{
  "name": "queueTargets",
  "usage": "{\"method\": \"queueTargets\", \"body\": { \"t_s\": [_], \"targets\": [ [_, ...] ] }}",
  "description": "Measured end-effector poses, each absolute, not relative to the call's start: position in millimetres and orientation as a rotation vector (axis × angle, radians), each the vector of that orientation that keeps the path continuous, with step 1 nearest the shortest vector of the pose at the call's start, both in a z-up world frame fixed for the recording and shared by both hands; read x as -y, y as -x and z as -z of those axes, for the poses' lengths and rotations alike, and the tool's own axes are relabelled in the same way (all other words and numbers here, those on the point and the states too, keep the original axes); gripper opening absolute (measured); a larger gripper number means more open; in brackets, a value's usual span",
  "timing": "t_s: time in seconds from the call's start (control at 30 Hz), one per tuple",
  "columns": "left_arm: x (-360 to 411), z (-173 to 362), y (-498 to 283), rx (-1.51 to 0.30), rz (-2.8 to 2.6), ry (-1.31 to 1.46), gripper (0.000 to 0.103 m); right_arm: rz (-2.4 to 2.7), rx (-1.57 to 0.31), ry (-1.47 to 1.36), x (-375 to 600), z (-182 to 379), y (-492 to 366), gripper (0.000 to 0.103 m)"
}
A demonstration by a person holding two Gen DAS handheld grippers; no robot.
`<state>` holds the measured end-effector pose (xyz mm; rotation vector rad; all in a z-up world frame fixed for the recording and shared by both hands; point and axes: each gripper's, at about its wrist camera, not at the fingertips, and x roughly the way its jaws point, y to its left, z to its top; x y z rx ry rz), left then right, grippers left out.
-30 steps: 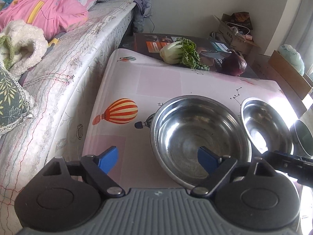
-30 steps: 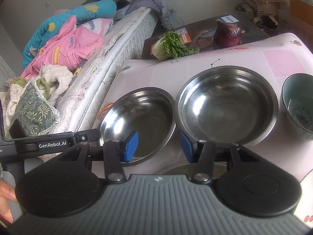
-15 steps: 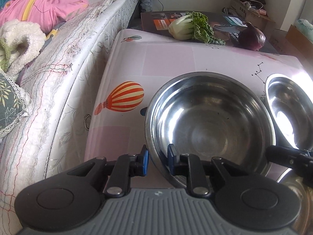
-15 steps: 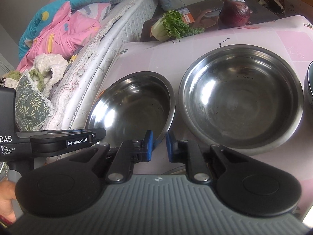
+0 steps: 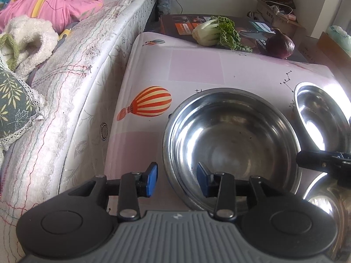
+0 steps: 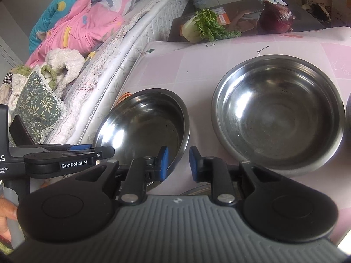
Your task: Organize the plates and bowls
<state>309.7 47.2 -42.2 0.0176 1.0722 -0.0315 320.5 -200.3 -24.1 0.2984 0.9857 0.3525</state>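
A steel bowl [image 5: 232, 144] stands on the pink balloon-print table [image 5: 193, 65]. My left gripper [image 5: 177, 179] straddles the bowl's near-left rim, one blue pad outside and one inside. Its jaws are opening and the pads stand clear of the rim. In the right wrist view the same bowl [image 6: 144, 127] looks tilted. My right gripper [image 6: 178, 164] straddles its right rim, jaws opening, with small gaps beside the metal. A larger steel bowl [image 6: 278, 114] sits to the right. Another steel dish [image 5: 326, 210] shows near the front edge.
A mattress [image 5: 92, 70] with bedding runs along the table's left side. Bok choy [image 5: 217, 32] and a red onion [image 5: 279, 43] lie on a dark box behind the table. A dark bowl [image 6: 348, 111] peeks in at the right edge. A hand [image 6: 6, 217] holds the left tool.
Both grippers closed from wide open to nearly shut around the bowl's rim, then parted again. Both cameras came closer to the bowl.
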Motion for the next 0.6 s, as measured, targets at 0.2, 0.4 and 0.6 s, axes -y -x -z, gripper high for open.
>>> {"method": "queueTargets", "body": {
  "t_s": [0.2, 0.4, 0.6],
  "targets": [
    [-47, 51, -317, -1.098, 0.02, -0.002, 0.036, -0.317, -0.976, -0.278, 197, 29, -332, 0.017],
    [-51, 53, -315, -1.111, 0.026, 0.021, 0.025, -0.35, -0.981, -0.267, 193, 28, -330, 0.013],
    [-50, 54, -322, -1.111, 0.007, 0.012, 0.026, -0.322, -0.978, -0.267, 194, 31, -337, 0.013]
  ]
}}
